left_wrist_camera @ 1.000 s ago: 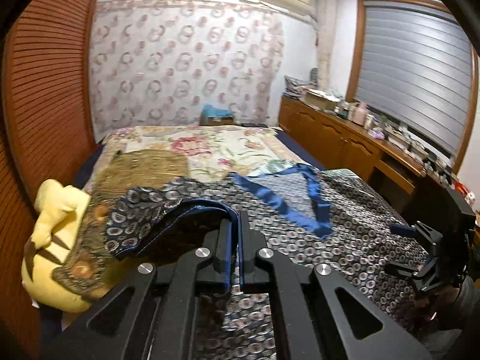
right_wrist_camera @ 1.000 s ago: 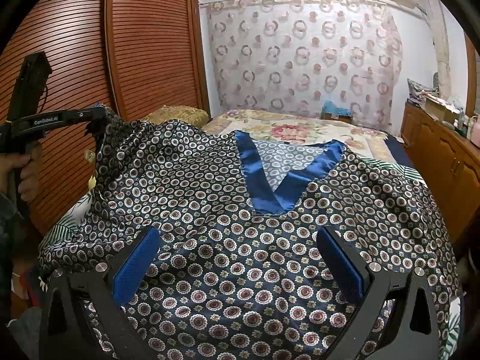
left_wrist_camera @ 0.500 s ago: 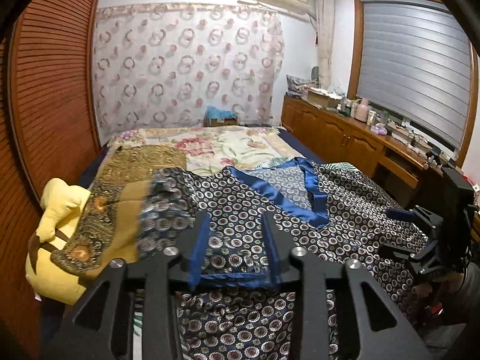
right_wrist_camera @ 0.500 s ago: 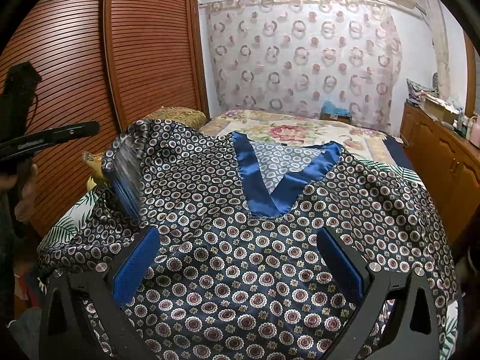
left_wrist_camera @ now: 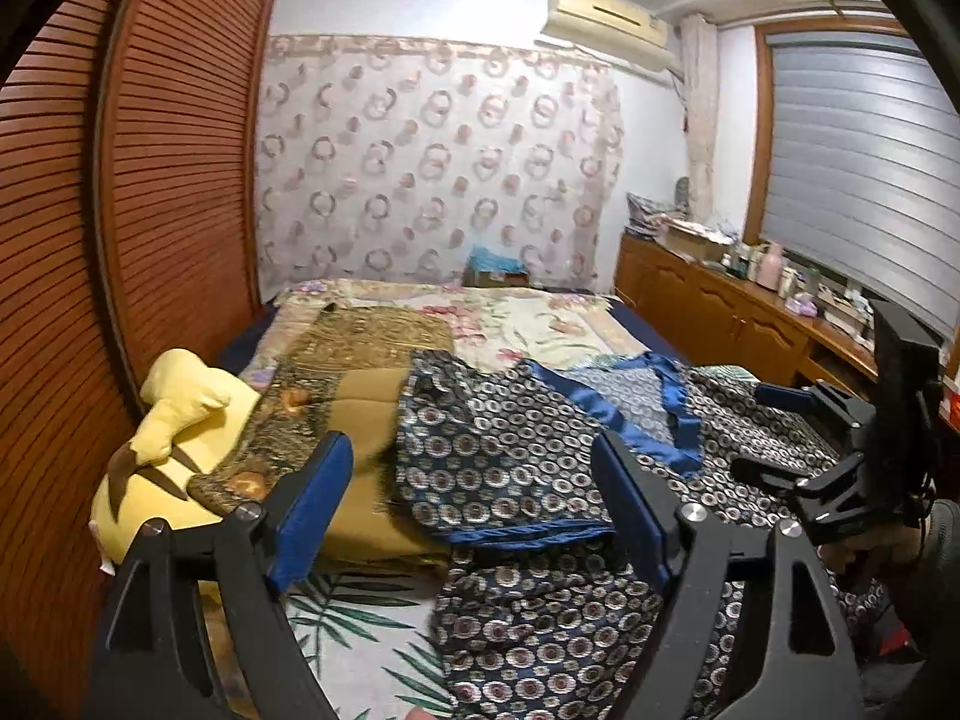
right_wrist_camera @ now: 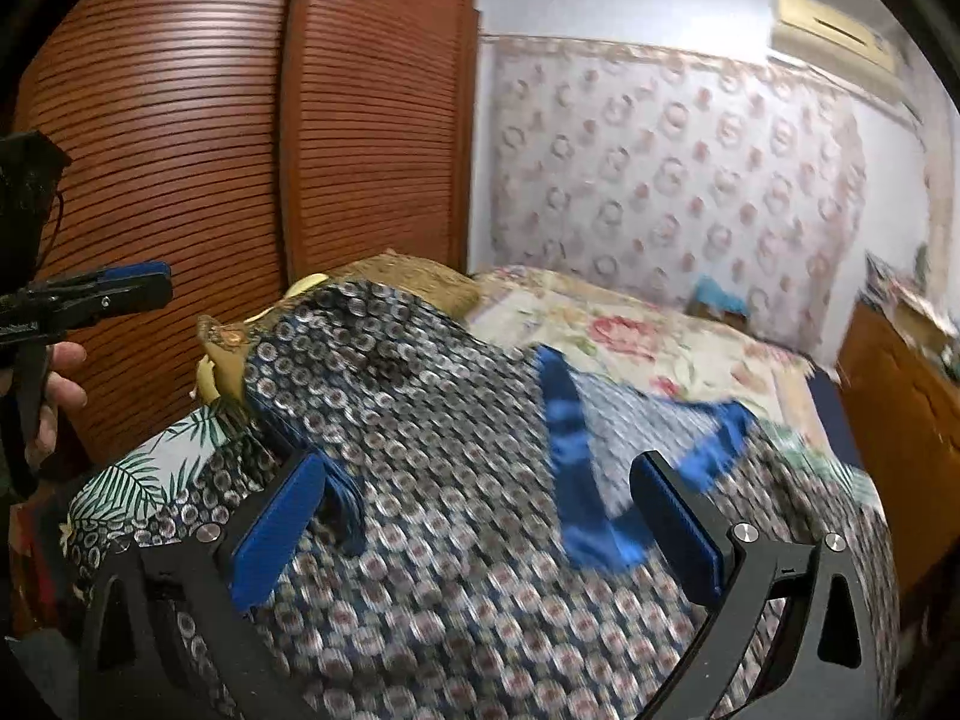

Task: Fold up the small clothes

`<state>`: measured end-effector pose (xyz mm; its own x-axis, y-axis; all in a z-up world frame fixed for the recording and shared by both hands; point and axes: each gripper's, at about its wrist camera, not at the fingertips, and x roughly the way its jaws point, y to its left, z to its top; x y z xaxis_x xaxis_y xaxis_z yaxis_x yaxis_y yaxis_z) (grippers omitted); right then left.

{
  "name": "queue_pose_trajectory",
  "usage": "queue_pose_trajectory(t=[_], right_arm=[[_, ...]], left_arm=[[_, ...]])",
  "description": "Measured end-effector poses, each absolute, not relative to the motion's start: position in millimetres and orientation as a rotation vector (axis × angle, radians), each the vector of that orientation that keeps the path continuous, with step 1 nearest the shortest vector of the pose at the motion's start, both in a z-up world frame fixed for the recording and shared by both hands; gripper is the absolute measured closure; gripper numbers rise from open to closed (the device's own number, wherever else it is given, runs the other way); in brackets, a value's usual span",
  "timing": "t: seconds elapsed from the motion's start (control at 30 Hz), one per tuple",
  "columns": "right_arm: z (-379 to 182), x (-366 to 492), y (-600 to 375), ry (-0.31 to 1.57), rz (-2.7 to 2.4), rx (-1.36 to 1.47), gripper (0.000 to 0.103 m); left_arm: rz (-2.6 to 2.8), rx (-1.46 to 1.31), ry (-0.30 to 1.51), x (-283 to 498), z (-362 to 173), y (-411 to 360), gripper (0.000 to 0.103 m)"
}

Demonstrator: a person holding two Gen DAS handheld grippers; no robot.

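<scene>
Left gripper (left_wrist_camera: 468, 504) hovers wide open and empty above the bed (left_wrist_camera: 540, 324), with the patterned navy top (left_wrist_camera: 510, 450) spread just ahead of it, one sleeve folded over the body. Right gripper (right_wrist_camera: 480, 528) is likewise spread wide with nothing between its blue pads (right_wrist_camera: 276, 531), held low over the same top's front, its blue V-neck trim (right_wrist_camera: 570, 480) just beyond. A yellow plush toy (left_wrist_camera: 174, 420) lies left of the left gripper.
</scene>
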<state>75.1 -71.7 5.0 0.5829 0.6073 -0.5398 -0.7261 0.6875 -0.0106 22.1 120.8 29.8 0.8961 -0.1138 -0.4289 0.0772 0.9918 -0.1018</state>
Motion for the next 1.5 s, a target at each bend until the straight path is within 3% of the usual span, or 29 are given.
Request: queue_pose_trajectory(t=[0.17, 0.5, 0.7, 1.03, 1.5], right_arm=[[-10, 85, -25, 0.565, 0.912, -0.324, 0.012], [-57, 117, 58, 0.758, 0.98, -0.479, 0.012], [-69, 139, 85, 0.754, 0.857, -0.56, 0.012], [-57, 202, 39, 0.759, 0.632, -0.357, 0.012], [-49, 166, -50, 0.752, 0.645, -0.325, 0.012]], left_arm=[[-0.056, -0.086, 0.451, 19, 27, 132, 0.018], [-0.019, -0.114, 0.457, 15, 19, 149, 0.018], [-0.024, -0.124, 0.474, 17, 10, 150, 0.018], [-0.048, -0.092, 0.515, 33, -1, 136, 0.018], [-0.045, -0.035, 0.594, 96, -16, 124, 0.018]])
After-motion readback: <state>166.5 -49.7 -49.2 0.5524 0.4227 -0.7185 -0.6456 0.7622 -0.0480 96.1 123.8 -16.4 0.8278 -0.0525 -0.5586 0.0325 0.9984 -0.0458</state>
